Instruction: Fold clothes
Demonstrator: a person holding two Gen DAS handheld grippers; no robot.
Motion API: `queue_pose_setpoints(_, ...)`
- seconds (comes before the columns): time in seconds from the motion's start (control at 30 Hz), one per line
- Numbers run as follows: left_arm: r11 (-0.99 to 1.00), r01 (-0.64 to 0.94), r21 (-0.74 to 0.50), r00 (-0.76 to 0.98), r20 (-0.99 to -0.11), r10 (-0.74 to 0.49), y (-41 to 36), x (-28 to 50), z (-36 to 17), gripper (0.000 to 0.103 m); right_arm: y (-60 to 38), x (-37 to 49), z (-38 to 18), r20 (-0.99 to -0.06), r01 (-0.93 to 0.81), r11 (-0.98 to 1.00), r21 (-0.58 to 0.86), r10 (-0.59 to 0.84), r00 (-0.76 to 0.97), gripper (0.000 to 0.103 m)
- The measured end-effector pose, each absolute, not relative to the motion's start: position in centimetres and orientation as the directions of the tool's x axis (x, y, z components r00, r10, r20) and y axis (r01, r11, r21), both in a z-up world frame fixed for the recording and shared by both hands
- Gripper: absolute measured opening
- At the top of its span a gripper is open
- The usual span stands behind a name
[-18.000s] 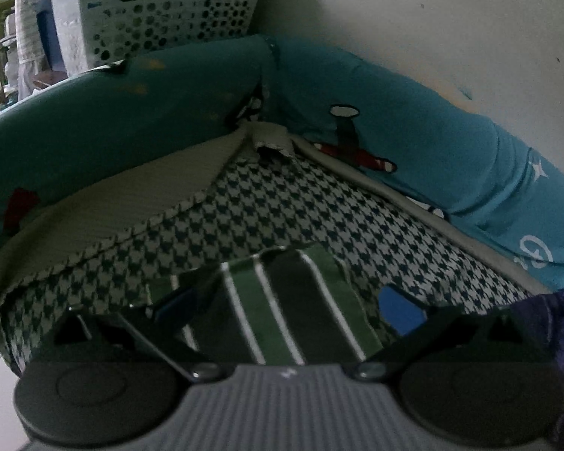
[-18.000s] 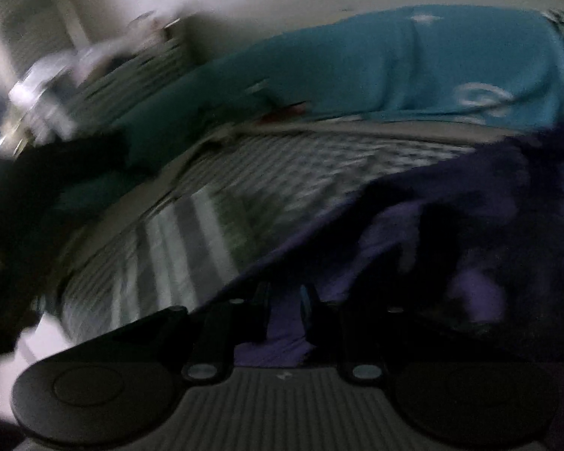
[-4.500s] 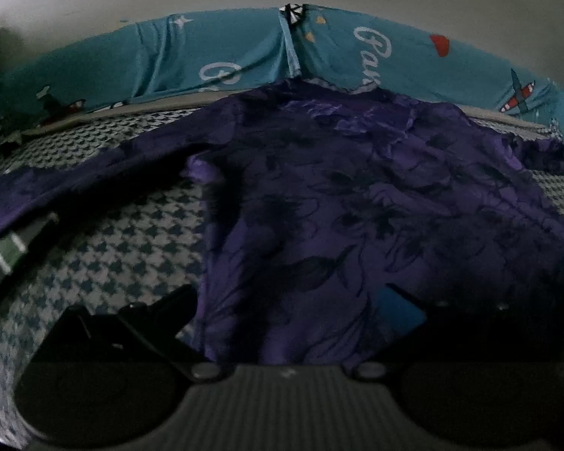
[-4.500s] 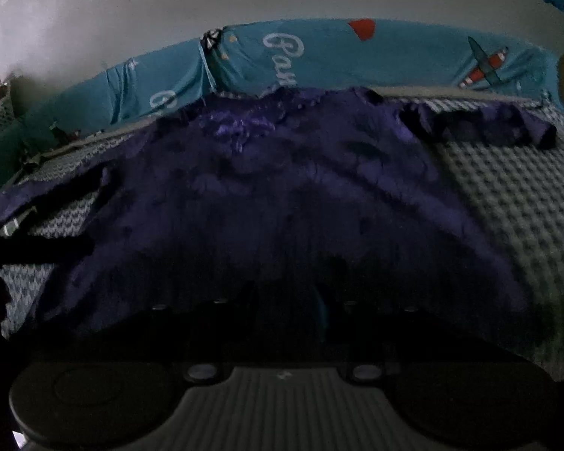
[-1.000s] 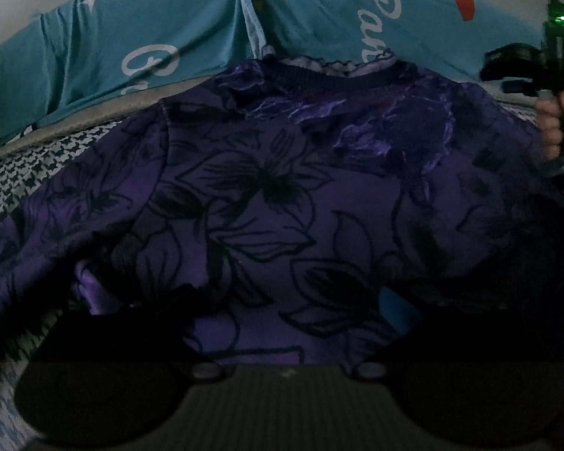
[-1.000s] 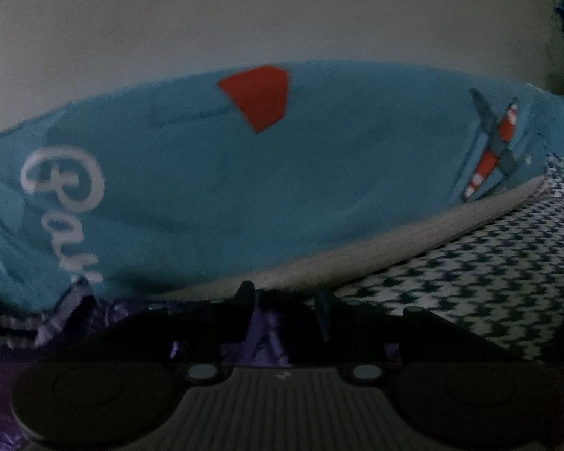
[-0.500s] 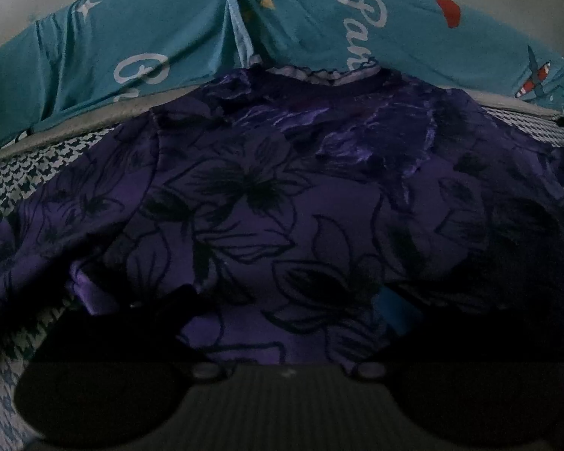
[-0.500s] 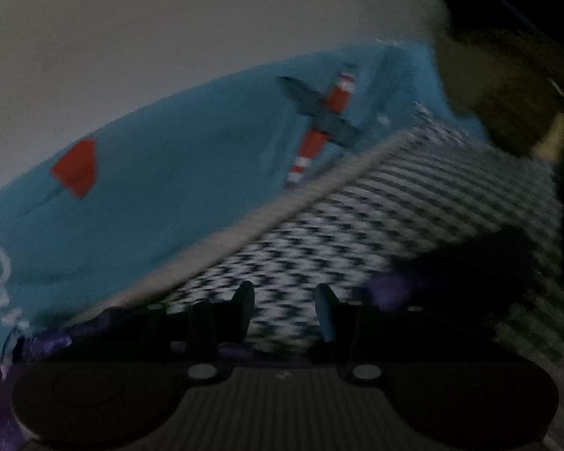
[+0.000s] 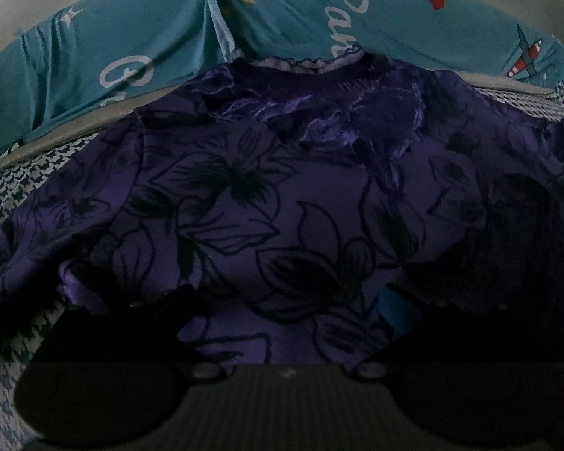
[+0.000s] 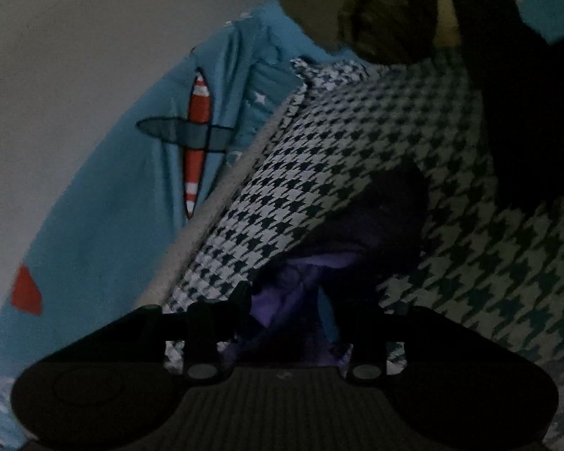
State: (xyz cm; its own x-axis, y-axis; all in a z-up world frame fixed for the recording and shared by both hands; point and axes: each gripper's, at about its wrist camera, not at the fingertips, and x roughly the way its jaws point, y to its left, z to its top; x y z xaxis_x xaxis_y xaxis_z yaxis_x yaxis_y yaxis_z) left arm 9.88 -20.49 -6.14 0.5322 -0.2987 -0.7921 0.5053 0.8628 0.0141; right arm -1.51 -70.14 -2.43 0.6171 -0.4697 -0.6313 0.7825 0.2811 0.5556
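My left wrist view looks steeply down, close over the purple top (image 9: 267, 195), facing the teal cushions (image 9: 161, 37). My right view, rolled sideways, skims the houndstooth bed cover (image 10: 357, 158); both share cushions and cover.

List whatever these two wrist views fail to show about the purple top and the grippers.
- Left wrist view: the left gripper fingers are lost in shadow; open or shut is unreadable.
- Left wrist view: the purple floral velvet top has its hem hidden by the gripper body.
- Right wrist view: the purple sleeve end is too dark to see.
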Motion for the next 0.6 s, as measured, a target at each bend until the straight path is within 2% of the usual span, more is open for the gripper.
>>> queue_pose_setpoints(0.17, 0.861, 0.508, 0.019, 0.533, -0.793, -0.296, -20.6, 9.8, -6.3, 0.103, -71.0, -2.3, -2.6, -0.567, 0.712, 0.212, 0.669, -0.474, 0.673, 0.043)
queue_pose_setpoints(0.33, 0.860, 0.510, 0.025, 0.535, -0.792, -0.294, -20.8, 9.8, -6.3, 0.103, -71.6, -1.6, -3.2, -0.601, 0.766, 0.172, 0.619, -0.524, 0.603, 0.044)
queue_pose_setpoints(0.37, 0.860, 0.510, 0.025, 0.534, -0.793, -0.294, -20.8, 9.8, -6.3, 0.103, -71.7, -1.4, -3.3, -0.613, 0.783, 0.168, 0.599, -0.533, 0.583, 0.036)
queue_pose_setpoints(0.4, 0.859, 0.511, 0.024, 0.534, -0.793, -0.295, -20.8, 9.8, -6.3, 0.103, -71.8, -1.3, -3.4, -0.624, 0.802, 0.168, 0.573, -0.544, 0.560, 0.020)
queue_pose_setpoints(0.43, 0.859, 0.511, 0.024, 0.534, -0.793, -0.295, -20.8, 9.8, -6.4, 0.103, -71.7, -1.2, -3.5, -0.633, 0.820, 0.170, 0.547, -0.557, 0.537, 0.013)
queue_pose_setpoints(0.5, 0.859, 0.511, 0.025, 0.534, -0.793, -0.294, -20.8, 9.8, -6.4, 0.103, -71.6, -1.4, -3.5, -0.634, 0.836, 0.172, 0.521, -0.578, 0.514, 0.009)
queue_pose_setpoints(0.6, 0.861, 0.509, 0.027, 0.536, -0.792, -0.292, -20.9, 9.8, -6.4, 0.103, -70.9, -1.9, -2.5, -0.618, 0.854, 0.204, 0.479, -0.613, 0.493, 0.008)
